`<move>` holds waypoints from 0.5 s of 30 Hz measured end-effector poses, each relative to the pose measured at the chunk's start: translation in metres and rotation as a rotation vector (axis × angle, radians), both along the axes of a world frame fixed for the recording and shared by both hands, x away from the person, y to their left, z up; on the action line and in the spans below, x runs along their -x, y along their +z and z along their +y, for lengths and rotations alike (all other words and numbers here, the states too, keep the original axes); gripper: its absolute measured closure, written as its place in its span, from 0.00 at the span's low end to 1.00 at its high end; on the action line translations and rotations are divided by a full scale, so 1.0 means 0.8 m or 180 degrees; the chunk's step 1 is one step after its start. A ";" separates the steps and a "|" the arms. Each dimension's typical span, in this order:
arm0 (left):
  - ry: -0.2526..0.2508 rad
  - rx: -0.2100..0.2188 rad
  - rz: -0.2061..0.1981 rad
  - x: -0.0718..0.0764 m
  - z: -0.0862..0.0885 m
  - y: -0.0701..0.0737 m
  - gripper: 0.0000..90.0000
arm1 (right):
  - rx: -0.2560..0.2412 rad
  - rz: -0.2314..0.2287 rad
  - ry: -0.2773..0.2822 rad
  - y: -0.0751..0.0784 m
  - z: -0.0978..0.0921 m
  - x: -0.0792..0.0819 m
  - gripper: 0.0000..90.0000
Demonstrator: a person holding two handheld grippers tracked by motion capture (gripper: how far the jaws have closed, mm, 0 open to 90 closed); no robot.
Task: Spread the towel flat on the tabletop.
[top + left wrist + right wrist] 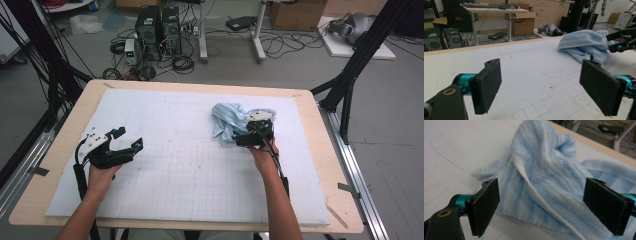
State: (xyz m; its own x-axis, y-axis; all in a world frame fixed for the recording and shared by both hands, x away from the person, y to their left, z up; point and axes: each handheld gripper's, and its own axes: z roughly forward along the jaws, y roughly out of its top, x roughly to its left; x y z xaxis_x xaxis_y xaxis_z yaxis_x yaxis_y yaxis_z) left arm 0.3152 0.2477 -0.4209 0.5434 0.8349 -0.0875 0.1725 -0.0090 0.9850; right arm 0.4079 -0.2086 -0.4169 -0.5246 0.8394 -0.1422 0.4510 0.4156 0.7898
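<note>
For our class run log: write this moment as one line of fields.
left tongs: open, apart from towel | right tongs: open, jaws either side of crumpled blue towel | foam mat: towel rests on it

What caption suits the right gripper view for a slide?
Open right tongs poised over a crumpled light-blue towel on the white table mat.

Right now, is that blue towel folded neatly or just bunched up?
Bunched up. The blue towel lies in a rumpled heap on the white mat, with uneven folds and a white hem running across it; the right gripper is open beside it.
</note>
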 end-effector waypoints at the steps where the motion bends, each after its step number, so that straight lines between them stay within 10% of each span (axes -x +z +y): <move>1: -0.0005 -0.0011 0.0009 0.000 0.000 0.000 0.20 | 0.0000 0.0000 0.0000 0.000 0.000 0.000 0.15; 8: -0.0019 0.0007 0.0024 -0.001 -0.001 -0.001 0.20 | 0.0329 0.0222 -0.0159 -0.014 0.014 -0.030 0.31; 15: -0.0010 0.0012 0.0038 -0.001 0.001 -0.002 0.21 | 0.0225 0.0259 -0.0245 -0.014 0.013 -0.031 0.77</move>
